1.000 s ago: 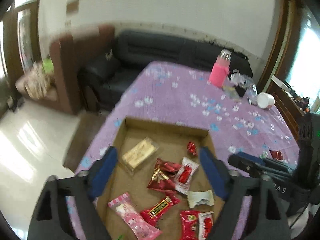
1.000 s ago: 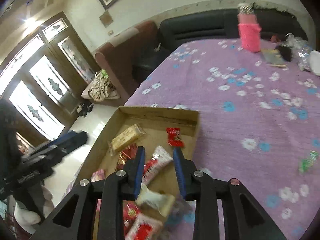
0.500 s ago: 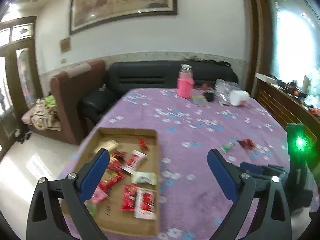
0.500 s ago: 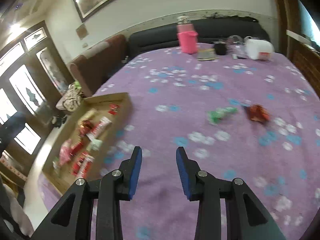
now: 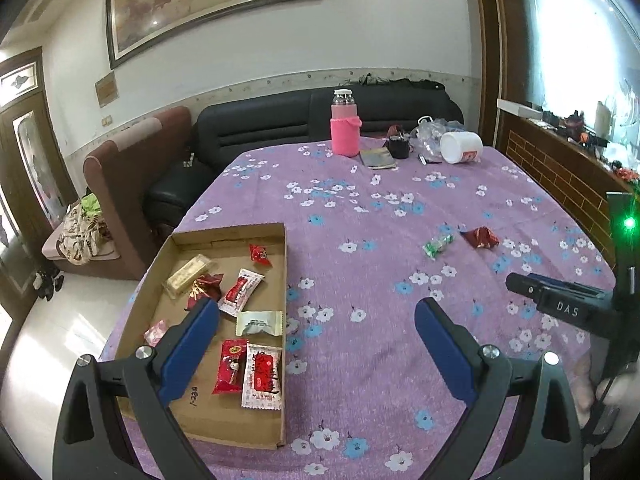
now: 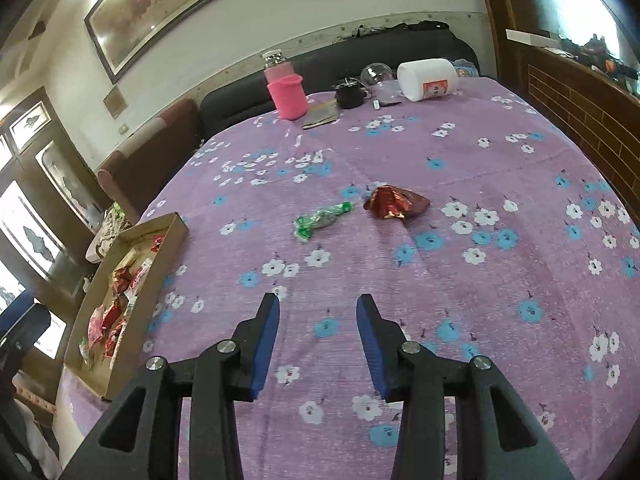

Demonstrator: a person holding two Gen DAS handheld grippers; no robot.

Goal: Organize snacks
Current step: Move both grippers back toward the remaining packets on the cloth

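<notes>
A shallow cardboard tray [image 5: 280, 360] lies on the purple flowered tablecloth, holding several wrapped snacks, mostly red and white; it also shows in the right wrist view [image 6: 176, 236]. A green-wrapped candy [image 5: 438, 245] [image 6: 322, 219] and a dark red foil snack [image 5: 480, 237] [image 6: 394, 202] lie loose on the cloth to the tray's right. My left gripper [image 5: 316, 320] is wide open and empty above the tray's right edge. My right gripper [image 6: 317, 310] is open and empty, a short way in front of the green candy.
At the table's far end stand a pink-sleeved bottle [image 5: 345, 128] [image 6: 286, 94], a dark notebook [image 5: 378, 158], a black cup [image 6: 349, 96] and a white jar on its side [image 5: 460, 148] [image 6: 428, 80]. A black sofa [image 5: 260, 128] and a brown armchair [image 5: 120, 184] stand beyond.
Both grippers have drawn back from the tray and swung right toward the open table. The right gripper, first over the tray, now faces the two loose snacks, closer than half a second ago.
</notes>
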